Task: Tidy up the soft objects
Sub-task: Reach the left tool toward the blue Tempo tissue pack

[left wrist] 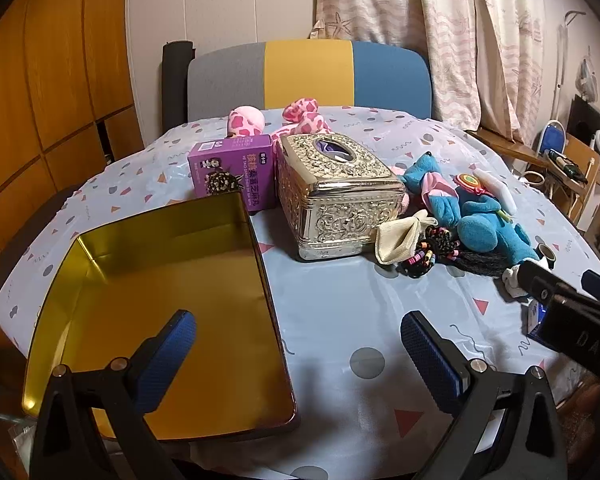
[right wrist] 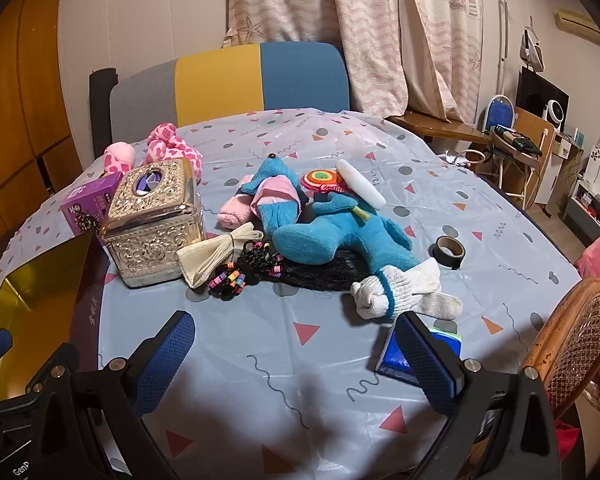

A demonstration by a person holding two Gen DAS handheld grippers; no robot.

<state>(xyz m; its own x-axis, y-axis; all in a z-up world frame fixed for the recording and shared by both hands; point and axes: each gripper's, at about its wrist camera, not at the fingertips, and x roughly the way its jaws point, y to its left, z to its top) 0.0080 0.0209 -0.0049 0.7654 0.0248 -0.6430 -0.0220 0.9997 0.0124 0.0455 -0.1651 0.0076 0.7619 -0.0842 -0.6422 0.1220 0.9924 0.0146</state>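
Both grippers hovered wide open and empty over the patterned tablecloth (right wrist: 332, 360).

The left gripper (left wrist: 298, 354) stood over the edge of the open gold metal tin (left wrist: 172, 292); just beyond the right gripper (right wrist: 294, 354) lay rolled white knitted socks (right wrist: 404, 290), then a blue plush mouse (right wrist: 328, 224) beside an ornate silver tissue box (right wrist: 156, 220).

A grey, yellow and blue upholstered chair back (right wrist: 228, 80) stands at twelve o'clock behind the patterned tablecloth-covered table (right wrist: 340, 360). Pale ship-print curtains (right wrist: 360, 20) hang at one o'clock, orange wooden cabinet panels (left wrist: 40, 100) at nine, a woven rattan chair (right wrist: 580, 340) at four.
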